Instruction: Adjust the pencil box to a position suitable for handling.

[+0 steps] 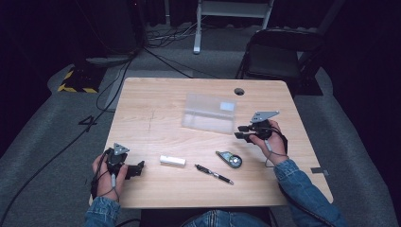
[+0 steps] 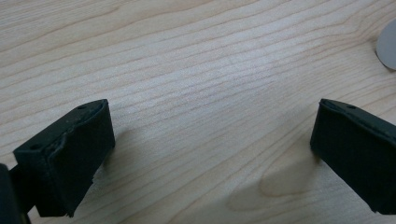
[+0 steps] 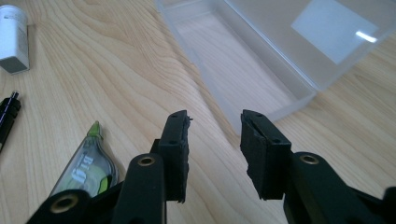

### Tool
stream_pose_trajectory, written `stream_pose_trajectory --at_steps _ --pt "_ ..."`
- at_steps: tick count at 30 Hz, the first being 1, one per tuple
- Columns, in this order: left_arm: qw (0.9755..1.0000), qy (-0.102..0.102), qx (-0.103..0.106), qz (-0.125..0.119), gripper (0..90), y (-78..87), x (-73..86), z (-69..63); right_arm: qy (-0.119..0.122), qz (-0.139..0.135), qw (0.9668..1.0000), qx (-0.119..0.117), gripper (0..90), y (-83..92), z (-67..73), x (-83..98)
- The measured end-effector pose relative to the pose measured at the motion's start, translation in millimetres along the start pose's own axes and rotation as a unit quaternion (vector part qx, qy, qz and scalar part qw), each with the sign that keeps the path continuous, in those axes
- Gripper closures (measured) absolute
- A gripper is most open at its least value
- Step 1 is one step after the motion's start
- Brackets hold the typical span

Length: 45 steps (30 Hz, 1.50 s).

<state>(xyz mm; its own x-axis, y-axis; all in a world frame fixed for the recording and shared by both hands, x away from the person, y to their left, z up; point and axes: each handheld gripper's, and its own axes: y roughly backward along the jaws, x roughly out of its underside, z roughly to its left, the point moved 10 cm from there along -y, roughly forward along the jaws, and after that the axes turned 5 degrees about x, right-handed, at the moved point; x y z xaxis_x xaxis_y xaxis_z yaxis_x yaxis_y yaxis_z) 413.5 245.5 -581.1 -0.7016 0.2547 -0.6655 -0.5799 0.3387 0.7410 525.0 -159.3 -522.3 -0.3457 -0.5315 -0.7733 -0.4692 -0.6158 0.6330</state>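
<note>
my view gives a pale wood-grain table (image 1: 156, 109), a clear frosted box (image 1: 209, 113) with a white label, a white eraser (image 1: 172, 161), a black pen (image 1: 213, 174), a green-and-grey tape dispenser (image 1: 230, 159), and black grippers (image 1: 242, 132).

High view: above the person's side, facing forward and down over the whole table (image 1: 156, 118).
Left gripper view: low, very near bare tabletop, looking between its own jaws.
Right gripper view: close, aimed at the clear box (image 3: 280, 51).
Shared: box, correction tape (image 3: 86, 165), white eraser (image 3: 13, 39) appear from above too.
</note>
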Motion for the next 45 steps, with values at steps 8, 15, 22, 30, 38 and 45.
stream_pose_trajectory --at_steps 8,15,22,30,38,45 --pt "1.0 0.0 0.0 0.0 0.0 0.0 0.0 0.0 0.014 0.002 0.9998 -0.012 63.8 -23.1 3.1 -10.9" --pt "1.0 0.0 0.0 0.0 0.0 0.0 0.0 0.0 0.016 0.009 0.9997 -0.019 64.8 -39.9 -0.3 -11.9" --pt "1.0 -0.001 0.0 0.0 0.0 0.1 0.0 0.3 0.019 0.016 0.9995 -0.021 66.2 -51.3 -1.9 -10.5" --pt "1.0 -0.001 0.0 0.0 0.0 0.0 -0.1 0.2 0.023 0.031 0.9989 -0.026 75.6 -55.0 -1.9 -2.2" --pt "1.0 -0.001 0.0 0.0 0.0 0.0 0.0 0.3 0.039 0.041 0.9975 -0.043 86.8 -50.6 3.5 3.7" --pt "1.0 -0.001 0.0 0.0 0.0 0.0 0.0 0.2 0.041 0.044 0.9966 -0.057 88.1 -40.6 6.3 12.8"
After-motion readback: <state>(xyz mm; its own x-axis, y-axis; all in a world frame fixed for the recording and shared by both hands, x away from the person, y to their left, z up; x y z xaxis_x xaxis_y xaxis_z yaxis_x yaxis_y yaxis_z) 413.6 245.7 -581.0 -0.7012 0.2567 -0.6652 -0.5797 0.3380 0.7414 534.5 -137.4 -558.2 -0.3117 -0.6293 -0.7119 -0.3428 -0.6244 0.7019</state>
